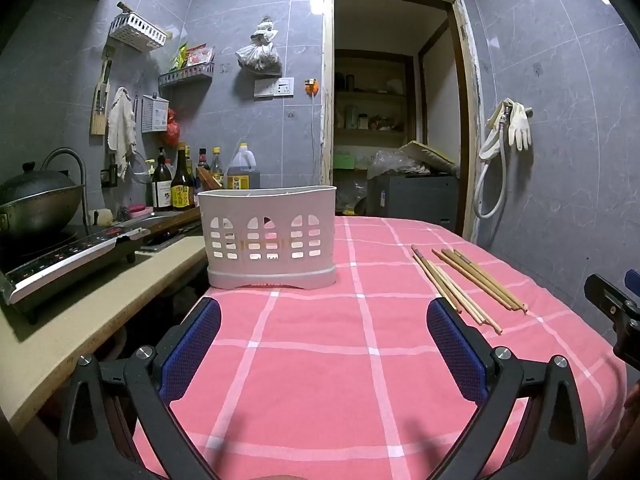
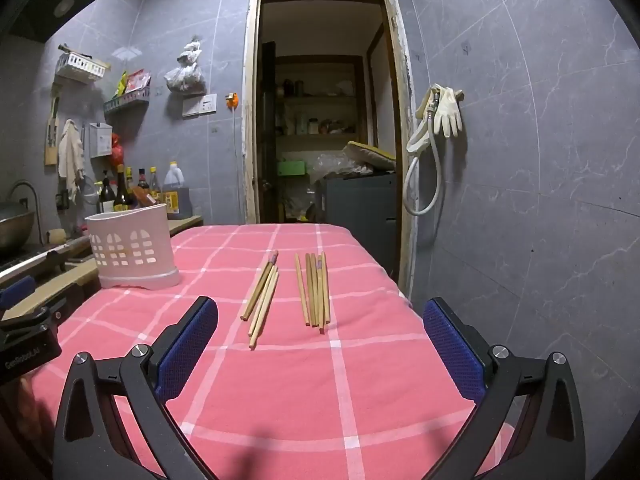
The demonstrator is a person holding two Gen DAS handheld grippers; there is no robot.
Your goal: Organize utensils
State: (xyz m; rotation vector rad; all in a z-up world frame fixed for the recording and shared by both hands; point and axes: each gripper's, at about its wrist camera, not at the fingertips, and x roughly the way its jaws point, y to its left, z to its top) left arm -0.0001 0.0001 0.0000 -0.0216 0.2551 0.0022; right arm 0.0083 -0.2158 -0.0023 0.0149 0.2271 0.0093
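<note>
We hold both tools agape, empty | chopsticks (image 2: 316,290) lie lengthwise dead ahead of right tool (image 2: 320,344), nearer than left tool (image 1: 324,344) | holder (image 1: 270,236) far-left.

You face pink checked tablecloth (image 2: 320,380). Wok (image 1: 38,200) on induction cooker (image 1: 68,256), on counter to your left. Sauce bottles (image 1: 182,184) and oil jug (image 1: 243,172) near wall. Rubber gloves (image 2: 448,114) and hose (image 2: 424,176) hang right of open doorway (image 2: 324,120).
</note>
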